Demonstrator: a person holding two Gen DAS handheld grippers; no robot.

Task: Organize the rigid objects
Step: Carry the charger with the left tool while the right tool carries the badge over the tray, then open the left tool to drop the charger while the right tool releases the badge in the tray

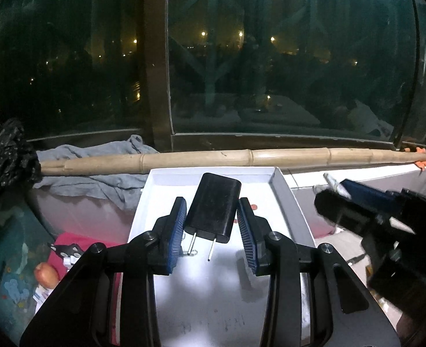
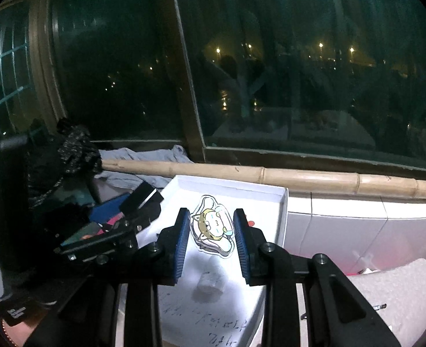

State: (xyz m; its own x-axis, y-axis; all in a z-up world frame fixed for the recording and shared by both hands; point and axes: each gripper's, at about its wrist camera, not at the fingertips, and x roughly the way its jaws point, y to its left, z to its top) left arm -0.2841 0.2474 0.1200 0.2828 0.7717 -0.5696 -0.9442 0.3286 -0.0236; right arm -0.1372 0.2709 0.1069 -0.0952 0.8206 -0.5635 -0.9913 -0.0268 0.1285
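My left gripper (image 1: 212, 225) is shut on a black two-prong charger plug (image 1: 214, 206) and holds it over a shallow white box lid (image 1: 282, 202). My right gripper (image 2: 212, 232) is shut on a flat cartoon cat charm (image 2: 213, 225) over the same white box lid (image 2: 281, 217). The right gripper also shows blurred at the right of the left wrist view (image 1: 366, 202). The left gripper appears dark at the left of the right wrist view (image 2: 120, 222).
A bamboo pole (image 1: 242, 159) lies along the window sill behind the box. A grey cloth (image 1: 97, 173) and a black bag (image 1: 7, 150) lie to the left. Small toys (image 1: 65, 253) sit on a pink surface at lower left. White foam (image 2: 395, 289) lies at right.
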